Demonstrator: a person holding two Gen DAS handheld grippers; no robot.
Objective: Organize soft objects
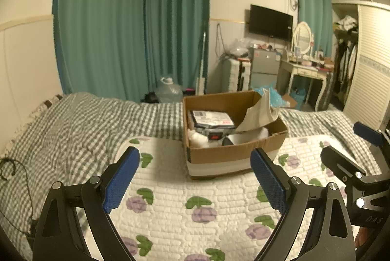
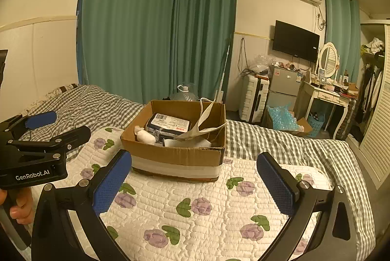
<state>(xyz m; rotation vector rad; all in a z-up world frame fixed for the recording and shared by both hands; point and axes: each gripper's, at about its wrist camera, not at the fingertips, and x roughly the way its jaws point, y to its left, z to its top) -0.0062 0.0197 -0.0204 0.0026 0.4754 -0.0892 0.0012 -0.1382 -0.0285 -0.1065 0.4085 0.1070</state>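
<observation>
A: Left wrist view. Left gripper (image 1: 195,178) spread wide, blue pads (image 1: 121,180) bare, nothing between them. It hangs over the flowered quilt (image 1: 170,188).

B: Box?

A: Cardboard box (image 1: 231,156) sits on the quilt just past the fingertips, right of centre, flaps open. Inside: a dark parcel with a white label (image 1: 211,120), a white soft roll (image 1: 198,138) at the near-left corner, a white garment (image 1: 258,114) draped over the right wall.

B: Other gripper?

A: Right gripper (image 1: 351,151) shows at the right edge, side on. Two fingers apart, empty.

B: Right wrist view?

A: Right gripper (image 2: 195,183) also wide open, pads (image 2: 111,184) bare, over the same quilt (image 2: 207,224). Box (image 2: 175,158) dead ahead between the fingertips, on the quilt's far edge where it meets the grey checked blanket (image 2: 280,136). Parcel (image 2: 168,125), soft roll (image 2: 145,136) and garment (image 2: 207,124) are inside, garment strap sticking up above the rim.

B: Left one from here?

A: Left gripper (image 2: 48,127) at the left edge, fingers parted, holding nothing. A hand (image 2: 20,205) grips its handle.
</observation>
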